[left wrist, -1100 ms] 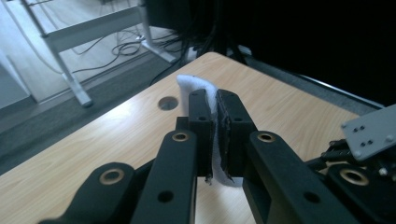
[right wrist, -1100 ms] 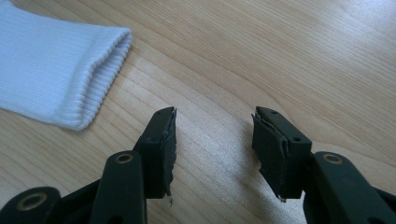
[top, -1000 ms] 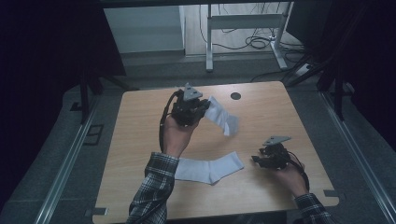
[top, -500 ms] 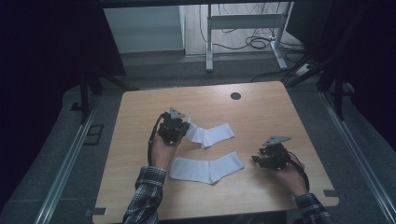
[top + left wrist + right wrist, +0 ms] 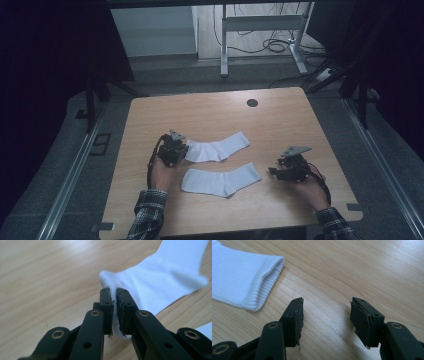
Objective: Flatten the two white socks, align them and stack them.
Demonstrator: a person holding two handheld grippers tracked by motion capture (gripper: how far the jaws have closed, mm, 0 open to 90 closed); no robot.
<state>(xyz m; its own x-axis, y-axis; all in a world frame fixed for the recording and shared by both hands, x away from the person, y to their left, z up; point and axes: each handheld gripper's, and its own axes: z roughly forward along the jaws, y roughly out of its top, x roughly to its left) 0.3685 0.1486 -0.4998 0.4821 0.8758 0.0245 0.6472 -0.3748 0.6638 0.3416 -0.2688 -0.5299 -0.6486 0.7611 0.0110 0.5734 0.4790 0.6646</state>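
The left gripper [image 5: 173,150] pinched the far sock [image 5: 218,148] at its toe, beyond the near sock [image 5: 223,180]; the right gripper [image 5: 286,171] waited, jaws wide. Best released flat, parallel.

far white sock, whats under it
The far white ribbed sock lies flat on the bare wooden table, its end pinched by the left gripper. Whatever lies beneath the fabric is hidden.

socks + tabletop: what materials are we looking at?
White ribbed socks, the far one and the near one: soft knit fabric, likely cotton blend; rib lines show on the cuff and the cloth bunches where the left tongs pinch it. Light wooden tabletop: wood-grain surface with a slight sheen, possibly laminate rather than solid wood.
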